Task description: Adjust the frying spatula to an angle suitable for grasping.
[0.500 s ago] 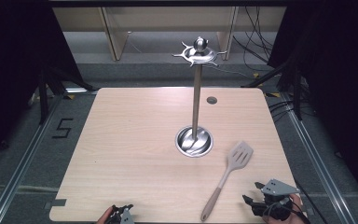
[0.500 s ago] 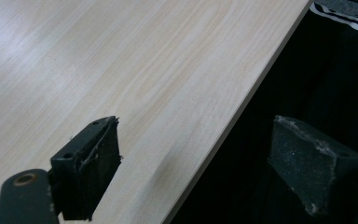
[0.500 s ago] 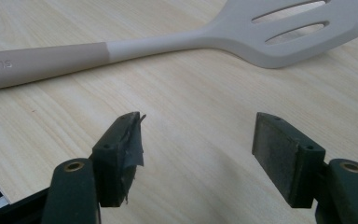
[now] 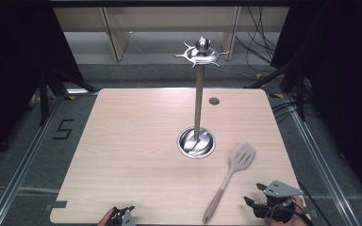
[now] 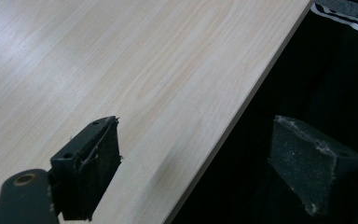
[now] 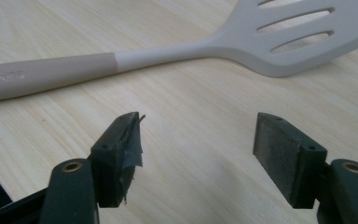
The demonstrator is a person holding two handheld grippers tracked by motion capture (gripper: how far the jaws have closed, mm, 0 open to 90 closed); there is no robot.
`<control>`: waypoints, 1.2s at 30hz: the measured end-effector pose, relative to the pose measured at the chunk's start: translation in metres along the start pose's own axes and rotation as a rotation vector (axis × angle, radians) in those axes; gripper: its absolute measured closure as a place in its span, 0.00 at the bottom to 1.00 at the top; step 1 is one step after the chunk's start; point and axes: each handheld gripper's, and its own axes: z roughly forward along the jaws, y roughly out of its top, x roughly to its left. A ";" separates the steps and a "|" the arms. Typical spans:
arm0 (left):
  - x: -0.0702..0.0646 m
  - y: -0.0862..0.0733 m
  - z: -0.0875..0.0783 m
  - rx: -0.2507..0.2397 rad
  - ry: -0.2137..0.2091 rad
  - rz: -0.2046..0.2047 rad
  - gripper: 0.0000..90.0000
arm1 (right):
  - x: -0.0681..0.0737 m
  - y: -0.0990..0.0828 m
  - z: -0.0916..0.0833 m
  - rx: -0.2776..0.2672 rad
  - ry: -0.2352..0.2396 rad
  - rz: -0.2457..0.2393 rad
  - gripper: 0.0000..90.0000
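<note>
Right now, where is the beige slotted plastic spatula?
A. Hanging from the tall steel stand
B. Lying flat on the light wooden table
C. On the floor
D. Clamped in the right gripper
B: the beige slotted spatula lies flat on the wooden table, beside the steel stand, ahead of the open, empty right gripper.

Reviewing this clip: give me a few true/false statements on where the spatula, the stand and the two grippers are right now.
1. The spatula lies flat on the table. True.
2. The right gripper is shut on the spatula handle. False: its jaws stand open and empty, short of the handle.
3. The metal stand stands upright. True.
4. The spatula hangs from the stand. False: it lies beside the base.
5. The left gripper is open at the table's edge. True.
</note>
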 end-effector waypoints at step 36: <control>0.003 0.001 0.001 -0.008 0.020 -0.002 0.17 | 0.019 0.088 0.059 0.254 0.327 -0.581 0.35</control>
